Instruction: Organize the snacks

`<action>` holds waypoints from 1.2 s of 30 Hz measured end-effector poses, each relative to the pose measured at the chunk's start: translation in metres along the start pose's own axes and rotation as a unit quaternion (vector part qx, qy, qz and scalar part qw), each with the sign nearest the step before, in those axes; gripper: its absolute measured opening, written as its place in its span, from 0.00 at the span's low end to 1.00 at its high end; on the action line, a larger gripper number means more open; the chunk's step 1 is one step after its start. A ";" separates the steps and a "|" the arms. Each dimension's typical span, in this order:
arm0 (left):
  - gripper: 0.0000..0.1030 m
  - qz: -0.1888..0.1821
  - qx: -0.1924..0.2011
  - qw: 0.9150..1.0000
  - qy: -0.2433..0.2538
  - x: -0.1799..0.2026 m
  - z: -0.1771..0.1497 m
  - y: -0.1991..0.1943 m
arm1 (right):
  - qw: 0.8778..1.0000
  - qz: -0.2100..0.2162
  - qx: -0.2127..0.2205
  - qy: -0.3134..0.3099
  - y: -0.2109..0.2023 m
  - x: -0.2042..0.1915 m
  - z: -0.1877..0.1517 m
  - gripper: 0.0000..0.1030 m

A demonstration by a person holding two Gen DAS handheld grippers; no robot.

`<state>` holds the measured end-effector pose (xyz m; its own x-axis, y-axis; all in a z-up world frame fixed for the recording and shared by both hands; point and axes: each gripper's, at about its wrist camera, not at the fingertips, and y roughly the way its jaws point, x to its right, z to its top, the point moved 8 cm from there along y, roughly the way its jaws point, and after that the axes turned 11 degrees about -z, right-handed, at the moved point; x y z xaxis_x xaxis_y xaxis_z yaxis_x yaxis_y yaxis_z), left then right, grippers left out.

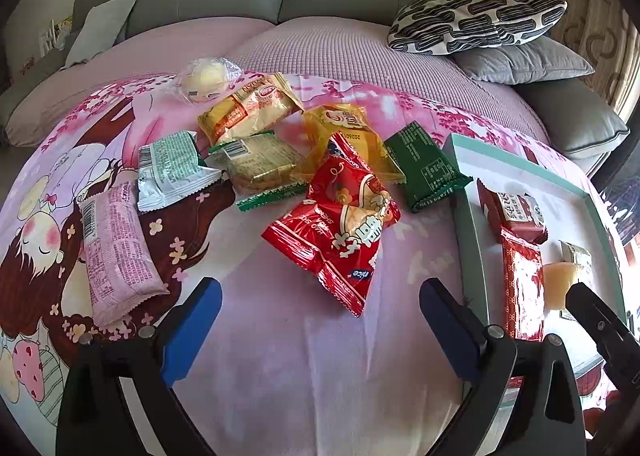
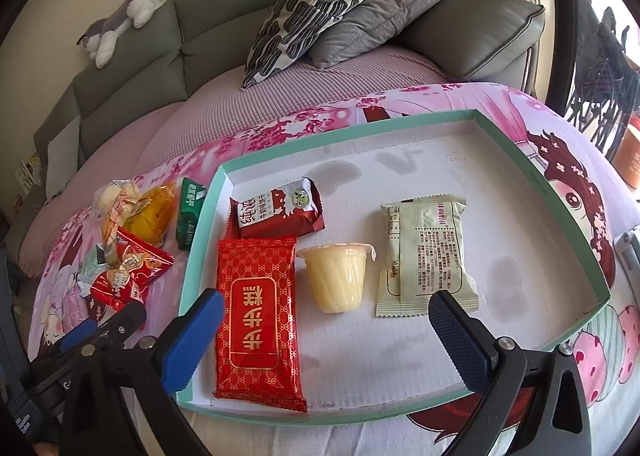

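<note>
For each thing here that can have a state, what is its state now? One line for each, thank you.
Left claw: open, empty, above the cloth.
Right claw: open, empty, above the tray.
Teal tray: lidless, holding four snacks.
Jelly cup: sealed, upright, in the tray.
Long red packet: sealed, flat in the tray.
Cream packet: sealed, back side up.
Red snack bag: sealed, outside the tray.

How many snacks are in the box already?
4 in the tray: red packet front left, dark red packet behind it, jelly cup in the middle, cream packet right. None looks hidden.
</note>
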<state>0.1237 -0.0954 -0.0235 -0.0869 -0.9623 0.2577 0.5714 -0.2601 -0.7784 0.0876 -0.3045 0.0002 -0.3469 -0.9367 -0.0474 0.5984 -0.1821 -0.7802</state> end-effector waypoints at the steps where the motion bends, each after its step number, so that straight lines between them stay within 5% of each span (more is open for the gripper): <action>1: 0.96 -0.001 0.002 1.000 -0.001 -0.001 0.001 -0.001 | 1.000 0.003 0.001 0.000 0.000 -0.002 0.000 1.00; 8: 0.97 -0.012 0.039 0.999 -0.010 -0.018 0.014 -0.020 | 1.000 0.023 0.014 -0.011 -0.003 -0.018 0.001 1.00; 20: 0.97 0.040 0.109 0.989 -0.088 -0.109 0.028 -0.064 | 0.994 0.099 0.024 -0.050 -0.024 -0.081 -0.004 1.00; 33: 0.97 0.039 0.092 0.981 -0.168 -0.161 0.022 -0.058 | 0.985 0.140 0.051 -0.083 -0.040 -0.153 -0.005 0.99; 36: 0.97 0.037 0.083 0.982 -0.167 -0.162 0.022 -0.049 | 0.985 0.136 0.052 -0.088 -0.032 -0.168 -0.003 0.91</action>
<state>0.1282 0.0745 -0.0146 0.2164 -0.8911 0.3988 0.6942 -0.1468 -0.7046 0.1239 -0.1405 0.0314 -0.0381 -0.9906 -0.1310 0.7254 0.0628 -0.6854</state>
